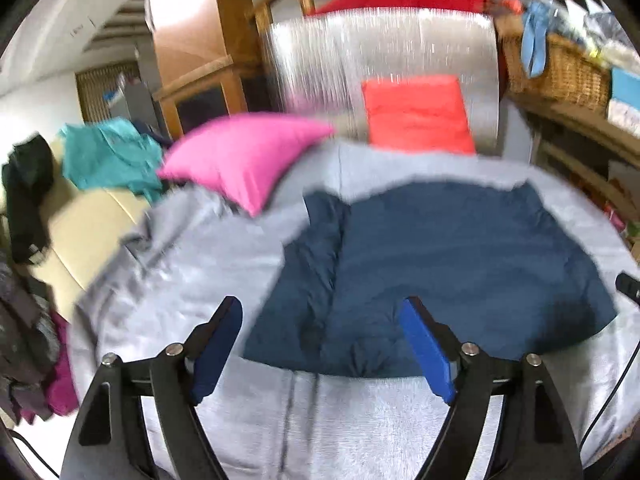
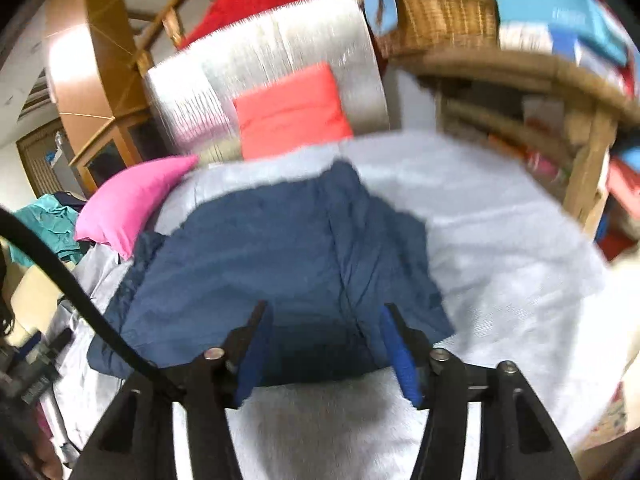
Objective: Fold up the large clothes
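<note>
A navy blue garment point(image 1: 440, 272) lies folded flat on the light grey bed cover point(image 1: 200, 272). In the left wrist view my left gripper point(image 1: 320, 312) hovers above the garment's near edge, its blue pads wide apart with nothing between them. The same garment point(image 2: 288, 248) fills the middle of the right wrist view, resting on the grey cover point(image 2: 500, 240). My right gripper point(image 2: 324, 316) hangs over its near hem, jaws apart and not pressing on the cloth. Both views are motion-blurred.
A pink pillow point(image 1: 240, 160) and an orange-red cushion point(image 1: 416, 114) lie at the head of the bed against a silver padded board point(image 1: 360, 48). Teal clothes point(image 1: 108, 160) and dark clothes point(image 1: 28, 200) sit left. A wicker basket point(image 1: 556, 68) and wooden shelves point(image 2: 520, 120) stand right.
</note>
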The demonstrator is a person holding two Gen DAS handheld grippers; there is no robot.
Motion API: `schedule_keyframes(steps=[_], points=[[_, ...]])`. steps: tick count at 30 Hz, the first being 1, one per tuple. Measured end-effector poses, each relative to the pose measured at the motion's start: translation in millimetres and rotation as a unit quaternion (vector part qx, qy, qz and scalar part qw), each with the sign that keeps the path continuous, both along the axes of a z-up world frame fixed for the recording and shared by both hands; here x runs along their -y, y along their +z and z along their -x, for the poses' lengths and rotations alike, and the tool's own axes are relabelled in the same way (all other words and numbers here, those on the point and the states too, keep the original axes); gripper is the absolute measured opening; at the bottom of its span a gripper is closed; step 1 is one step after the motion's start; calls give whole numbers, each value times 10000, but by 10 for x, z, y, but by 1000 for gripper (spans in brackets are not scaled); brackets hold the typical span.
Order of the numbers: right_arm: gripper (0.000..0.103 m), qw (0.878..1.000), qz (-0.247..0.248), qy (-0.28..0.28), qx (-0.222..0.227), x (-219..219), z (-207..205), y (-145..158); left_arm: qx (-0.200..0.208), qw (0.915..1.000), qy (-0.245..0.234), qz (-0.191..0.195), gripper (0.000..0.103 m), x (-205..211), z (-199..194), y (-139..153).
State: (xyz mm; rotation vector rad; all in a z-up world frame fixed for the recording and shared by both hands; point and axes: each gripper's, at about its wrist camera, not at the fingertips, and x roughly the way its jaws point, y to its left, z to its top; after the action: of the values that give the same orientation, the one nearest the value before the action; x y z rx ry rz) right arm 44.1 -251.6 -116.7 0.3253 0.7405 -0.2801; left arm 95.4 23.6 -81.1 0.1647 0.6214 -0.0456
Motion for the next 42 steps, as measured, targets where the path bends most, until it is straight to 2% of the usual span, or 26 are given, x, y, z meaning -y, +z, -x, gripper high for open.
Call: schedule_keyframes(steps=[2, 4, 6, 11, 15, 18, 21, 25, 42], points=[[62, 9997, 226, 41, 97, -92, 117, 192, 269, 9996, -13, 81, 90, -38, 164, 249], [62, 9987, 444, 102, 238, -187, 253, 452, 528, 9984, -37, 198, 93, -79, 354, 496], [69, 9969, 602, 121, 484, -261, 434, 748, 781, 9967, -29, 234, 94, -104, 563, 722], [72, 9913, 988, 180, 849, -422, 774, 1271, 1124, 9934, -25, 234, 101, -184, 952, 1122], [73, 9889, 1020, 333, 1028, -560, 966, 1516, 1221, 9919, -30, 345, 103, -258, 1135, 1354], [73, 9875, 1054, 413, 1099, -650, 1047, 1614, 1168, 9922, -34, 441, 103, -293, 1217, 1454], [73, 9861, 1067, 511, 1164, -741, 1092, 1661, 1182, 9923, 5, 375, 103, -290, 1278, 1507], [73, 9862, 1001, 582, 1185, -814, 1131, 1678, 1257, 9917, 60, 270, 103, -274, 1317, 1531], [73, 9850, 1047, 602, 1235, -933, 1298, 1732, 1387, 9899, 21, 284, 103, -242, 1479, 1646]])
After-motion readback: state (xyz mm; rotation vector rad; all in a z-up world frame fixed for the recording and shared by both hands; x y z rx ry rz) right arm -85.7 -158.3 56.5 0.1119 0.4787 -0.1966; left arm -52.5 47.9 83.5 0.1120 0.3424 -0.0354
